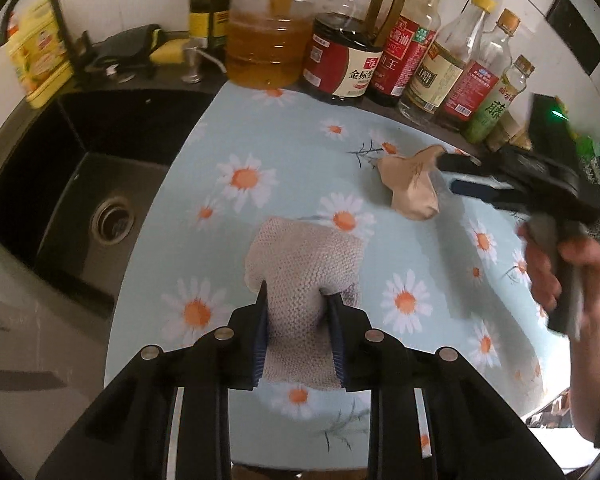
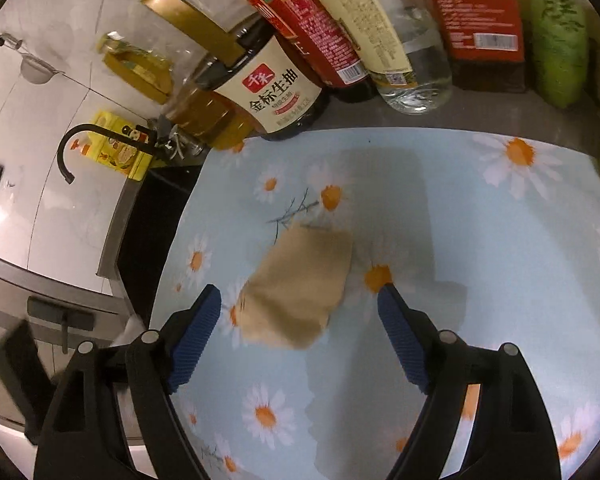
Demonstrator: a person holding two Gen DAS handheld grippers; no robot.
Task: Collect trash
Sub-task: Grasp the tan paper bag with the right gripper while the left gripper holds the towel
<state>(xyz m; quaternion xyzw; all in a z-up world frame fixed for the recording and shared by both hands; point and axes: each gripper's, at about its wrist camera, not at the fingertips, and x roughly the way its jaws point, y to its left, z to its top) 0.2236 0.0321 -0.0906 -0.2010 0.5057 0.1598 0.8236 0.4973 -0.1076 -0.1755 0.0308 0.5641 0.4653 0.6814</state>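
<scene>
The left gripper (image 1: 298,316) is pinching a pale knitted cloth (image 1: 304,268), its blue pads pressed into the bunched near end while the rest of the cloth droops toward the daisy-print mat (image 1: 268,132). The right gripper (image 2: 300,320) stands spread wide, and a crumpled tan paper (image 2: 296,292) lies on the mat between its two pads, with neither pad touching it yet.

As I judge it, the step in hand is taking up that paper. To do it well, the right gripper should come down until both pads sit level with the thick middle of the wad, not its thin far corner, and only then close. The paper is light and creased, so a pad that nudges it first will likely push it aside. A squeeze that catches the mat along with the paper would drag the mat, so the pads should stop just above it. The left grip on the cloth looks firm enough to hold where it is.

The mat is light blue with white and orange daisies and covers the counter. At its far edge stands a row of sauce and oil bottles (image 1: 420,52), the big soy sauce jug (image 2: 272,92) closest to the paper. To the left a dark sink (image 1: 80,200) is sunk into the counter, with a black tap (image 1: 48,12) and a yellow bottle (image 1: 36,56) behind it. The wall beyond is pale tile.
</scene>
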